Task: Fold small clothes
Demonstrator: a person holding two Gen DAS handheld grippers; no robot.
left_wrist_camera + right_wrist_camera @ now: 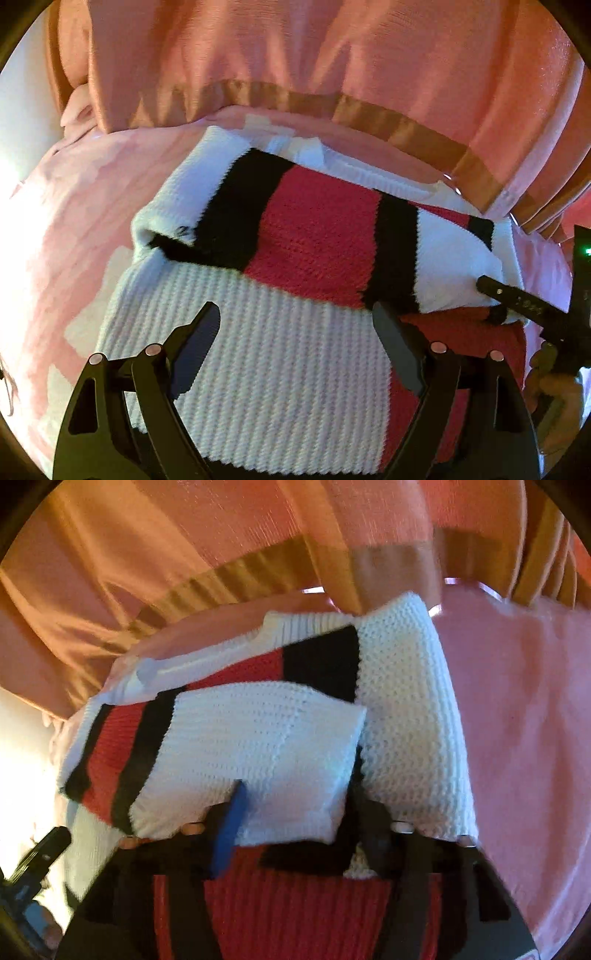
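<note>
A small knitted sweater (317, 229) in white, red and black stripes lies on a pink sheet (74, 229). Both sleeves are folded across its body. My left gripper (295, 332) is open and empty, hovering over the white ribbed hem. My right gripper (299, 812) is open; the white cuff of the folded sleeve (266, 746) lies between and over its fingers. Its finger (517, 299) shows at the sleeve end in the left wrist view. The sweater also fills the right wrist view (406, 720).
A pink-orange curtain (295, 55) with a tan band hangs right behind the sweater. The pink sheet (517, 720) extends to the right. The left gripper's finger (40, 853) shows at lower left in the right wrist view.
</note>
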